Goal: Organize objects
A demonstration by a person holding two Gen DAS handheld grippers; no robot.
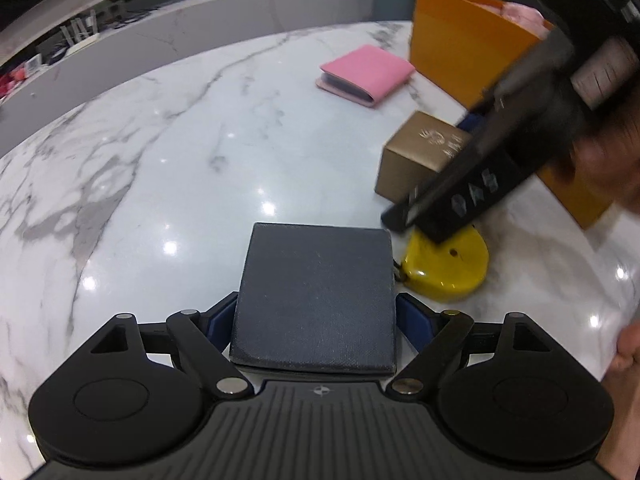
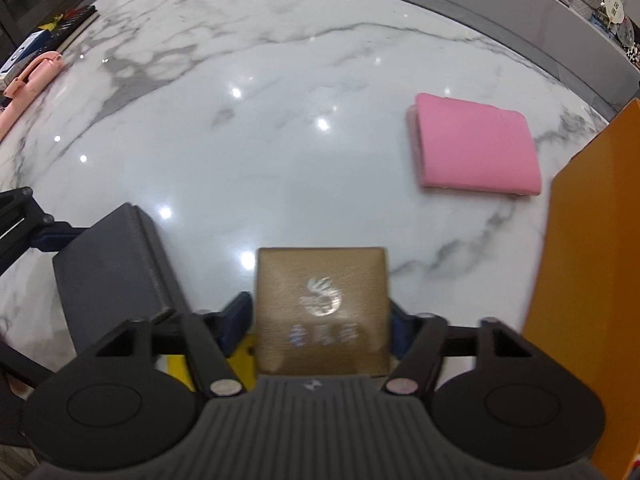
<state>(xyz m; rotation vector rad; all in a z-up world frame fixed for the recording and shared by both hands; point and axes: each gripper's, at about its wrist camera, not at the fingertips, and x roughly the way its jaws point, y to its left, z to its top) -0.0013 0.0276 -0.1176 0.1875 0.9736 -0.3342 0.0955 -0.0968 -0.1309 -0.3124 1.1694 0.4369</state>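
My left gripper (image 1: 316, 312) is shut on a dark grey square box (image 1: 316, 296), held between its blue pads over the marble table. The same grey box shows at the lower left of the right wrist view (image 2: 112, 268). My right gripper (image 2: 320, 320) is shut on a gold box with a silver logo (image 2: 322, 308); it also shows in the left wrist view (image 1: 420, 156) with the right gripper's black body across it. A pink wallet (image 1: 368, 74) (image 2: 476, 146) lies flat further out. A yellow tape measure (image 1: 446, 264) lies beside the grey box.
An orange open box (image 1: 472, 48) (image 2: 592, 280) stands at the right with something pink inside. A pink handled tool (image 2: 32, 80) and a dark book (image 2: 52, 32) lie at the table's far left. A grey counter (image 1: 200, 28) runs behind the white marble table (image 1: 180, 168).
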